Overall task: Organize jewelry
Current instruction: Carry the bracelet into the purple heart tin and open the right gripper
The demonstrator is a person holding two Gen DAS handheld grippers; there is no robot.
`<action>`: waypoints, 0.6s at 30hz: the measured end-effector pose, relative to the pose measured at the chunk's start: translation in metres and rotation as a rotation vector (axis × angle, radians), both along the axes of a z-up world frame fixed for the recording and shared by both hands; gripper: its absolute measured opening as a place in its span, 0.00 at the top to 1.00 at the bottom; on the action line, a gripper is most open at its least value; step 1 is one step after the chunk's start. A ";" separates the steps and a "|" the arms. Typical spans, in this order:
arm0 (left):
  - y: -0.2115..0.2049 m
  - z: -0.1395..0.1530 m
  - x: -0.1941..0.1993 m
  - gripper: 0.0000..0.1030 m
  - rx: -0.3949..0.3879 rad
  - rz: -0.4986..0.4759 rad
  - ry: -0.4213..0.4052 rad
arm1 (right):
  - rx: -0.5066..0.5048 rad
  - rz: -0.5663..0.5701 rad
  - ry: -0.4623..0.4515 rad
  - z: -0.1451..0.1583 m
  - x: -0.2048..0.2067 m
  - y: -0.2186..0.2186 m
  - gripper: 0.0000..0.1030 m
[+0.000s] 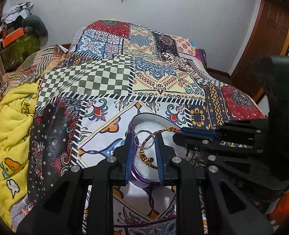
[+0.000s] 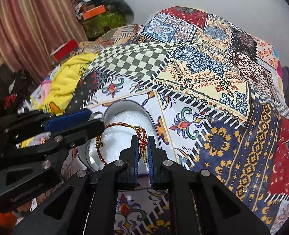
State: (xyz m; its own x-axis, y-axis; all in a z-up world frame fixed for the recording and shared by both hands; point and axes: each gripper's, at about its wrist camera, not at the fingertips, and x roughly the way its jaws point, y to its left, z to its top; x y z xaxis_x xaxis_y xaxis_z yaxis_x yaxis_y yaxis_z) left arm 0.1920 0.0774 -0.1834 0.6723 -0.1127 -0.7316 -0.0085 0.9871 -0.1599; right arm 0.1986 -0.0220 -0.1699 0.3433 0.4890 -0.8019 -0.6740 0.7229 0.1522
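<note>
A round purple-rimmed box (image 1: 132, 126) lined with white foam lies on the patchwork bedspread. Just above it, my left gripper (image 1: 144, 138) is shut on a silver ring (image 1: 136, 139), which stands upright between the blue pads. A braided red-and-gold cord bracelet (image 1: 158, 132) with gold beads passes the ring and hangs over the foam. My right gripper (image 1: 178, 134) comes in from the right, shut on the cord's end. In the right wrist view, my right gripper (image 2: 143, 140) pinches the bracelet (image 2: 117, 125) near its knot, above the box (image 2: 151, 118). My left gripper (image 2: 96, 119) enters from the left holding the ring (image 2: 97, 115).
The patchwork bedspread (image 1: 124, 74) covers the bed. A yellow blanket (image 1: 13, 117) is bunched at its left side. Boxes and clutter (image 2: 97, 13) are stacked by the far wall, with a curtain (image 2: 27, 29) to the left and a wooden door (image 1: 269, 39) to the right.
</note>
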 end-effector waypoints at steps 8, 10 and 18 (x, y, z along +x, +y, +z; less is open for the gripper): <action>-0.006 -0.007 0.005 0.80 0.004 -0.020 0.021 | -0.021 -0.008 -0.051 0.007 -0.005 -0.012 0.66; -0.007 -0.007 0.006 0.80 0.006 -0.023 0.023 | -0.017 -0.029 -0.062 0.011 -0.006 -0.020 0.66; -0.015 -0.005 0.003 0.80 0.020 -0.041 0.027 | -0.005 -0.105 -0.081 0.022 -0.007 -0.046 0.66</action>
State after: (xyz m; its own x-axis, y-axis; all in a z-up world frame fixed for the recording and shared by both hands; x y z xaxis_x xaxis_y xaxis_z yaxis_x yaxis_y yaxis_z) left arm 0.1949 0.0628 -0.1880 0.6476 -0.1252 -0.7516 0.0280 0.9897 -0.1407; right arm 0.1914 -0.0680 -0.1475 0.4565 0.4428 -0.7717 -0.6044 0.7909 0.0962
